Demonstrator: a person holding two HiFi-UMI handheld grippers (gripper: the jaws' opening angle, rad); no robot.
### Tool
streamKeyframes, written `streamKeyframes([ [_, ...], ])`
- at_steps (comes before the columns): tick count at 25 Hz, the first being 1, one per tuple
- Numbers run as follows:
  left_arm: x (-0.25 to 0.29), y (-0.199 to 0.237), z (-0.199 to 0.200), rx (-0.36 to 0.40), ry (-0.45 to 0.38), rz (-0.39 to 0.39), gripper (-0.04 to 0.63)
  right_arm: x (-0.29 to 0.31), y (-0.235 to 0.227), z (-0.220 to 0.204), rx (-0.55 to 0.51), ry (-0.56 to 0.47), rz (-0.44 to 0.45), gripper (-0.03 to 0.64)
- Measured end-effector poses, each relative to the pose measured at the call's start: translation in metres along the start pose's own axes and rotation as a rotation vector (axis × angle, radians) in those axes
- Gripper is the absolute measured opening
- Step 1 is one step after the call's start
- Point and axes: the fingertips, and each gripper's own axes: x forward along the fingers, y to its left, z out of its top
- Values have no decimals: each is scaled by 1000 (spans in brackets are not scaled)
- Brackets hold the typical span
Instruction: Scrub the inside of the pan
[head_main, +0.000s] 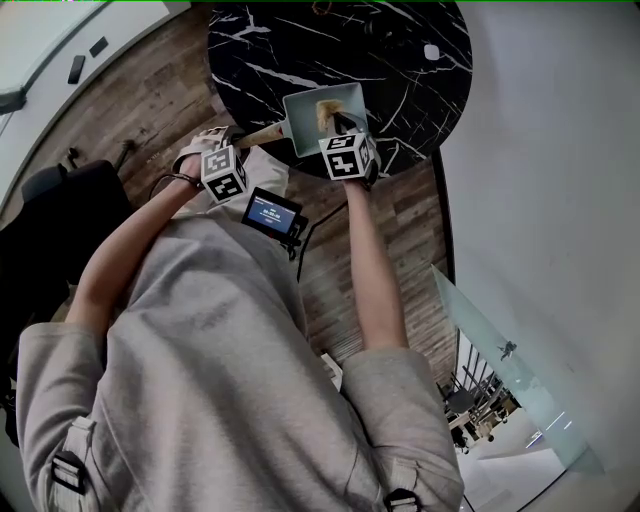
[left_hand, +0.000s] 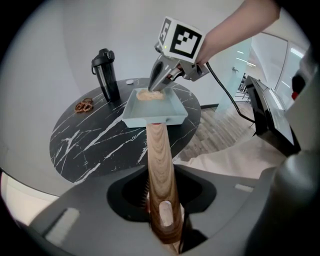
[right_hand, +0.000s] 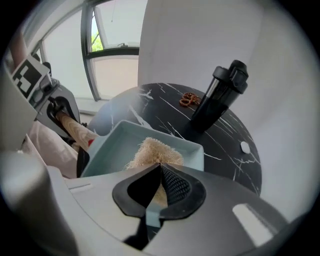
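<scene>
One square pale-blue pan (left_hand: 150, 120) is at the near edge of the black marbled surface (left_hand: 90, 145); its one wooden handle (left_hand: 159, 150) runs straight back toward the person into the left gripper (left_hand: 160, 200), which clamps it; the right gripper (right_hand: 161, 170), nearer the pan's inside, pinches one fibrous scrub pad (right_hand: 150, 152) by the pan's far wall, the bare floor lying nearer the handle; one black lidded bottle (right_hand: 220, 97) stands well apart.
</scene>
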Motion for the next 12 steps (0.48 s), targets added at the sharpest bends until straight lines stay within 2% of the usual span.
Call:
streamKeyframes([
  [3,3,-1,-1,-29,10,-9,120,11,-21,-27,-107,126,-39,21],
  [7,4,-3,-6,-93,31,-21,117,21,-23,-57,-233,277,-20,23],
  [10,5,-5,-8,-230,38,-87,117,22,-23,-61,-221,303,-4,23],
  [12,5,-6,-9,-269,41,-112,115,22,-21,-61,-204,312,11,23],
])
